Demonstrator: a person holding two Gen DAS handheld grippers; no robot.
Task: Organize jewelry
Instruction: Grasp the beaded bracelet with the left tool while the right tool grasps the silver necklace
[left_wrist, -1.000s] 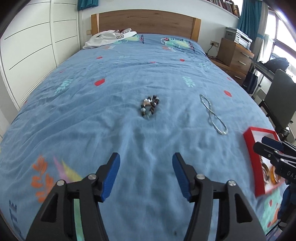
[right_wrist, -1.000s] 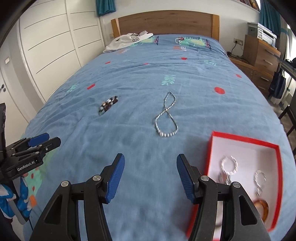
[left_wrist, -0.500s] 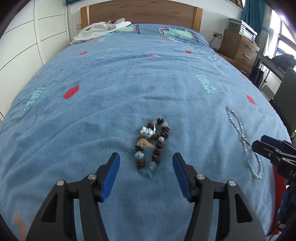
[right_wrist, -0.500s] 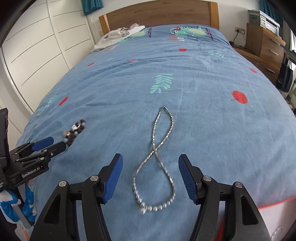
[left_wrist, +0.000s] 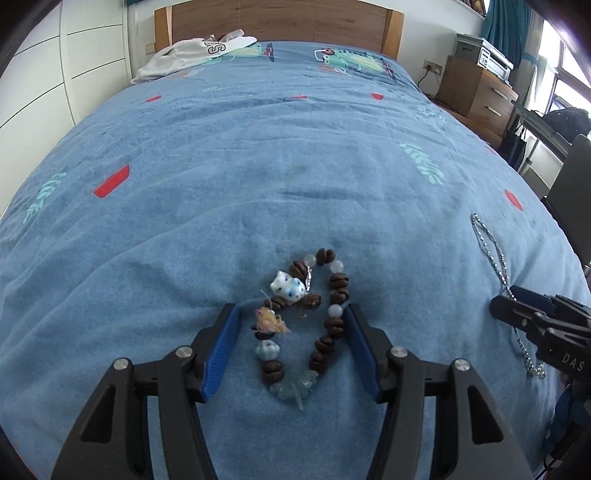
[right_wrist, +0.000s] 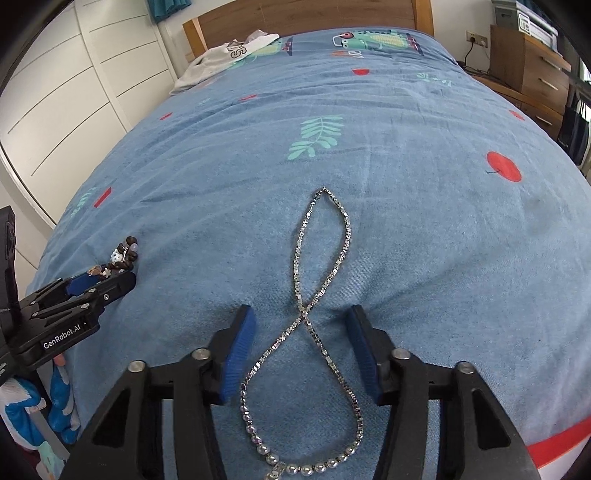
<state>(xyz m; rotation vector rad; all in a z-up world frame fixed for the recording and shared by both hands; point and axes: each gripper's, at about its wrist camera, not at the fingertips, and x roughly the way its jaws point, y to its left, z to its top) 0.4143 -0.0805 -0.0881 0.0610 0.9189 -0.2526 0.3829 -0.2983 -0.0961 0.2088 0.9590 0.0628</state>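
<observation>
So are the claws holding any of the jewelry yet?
No, nothing is held. The left claw stands open around the beaded bracelet, and the right claw, whose jaws have just been closing, is open around the crossing of the silver necklace.

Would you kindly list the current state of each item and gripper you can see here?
Beaded bracelet: flat on the bedspread, between the open left jaws, not gripped.
Silver necklace: flat in a figure-eight, its crossing between the right jaws, not gripped.
Left gripper: open, straddling the bracelet.
Right gripper: open, jaws have just been closing around the necklace.
Bedspread: spread out, lightly wrinkled.
</observation>
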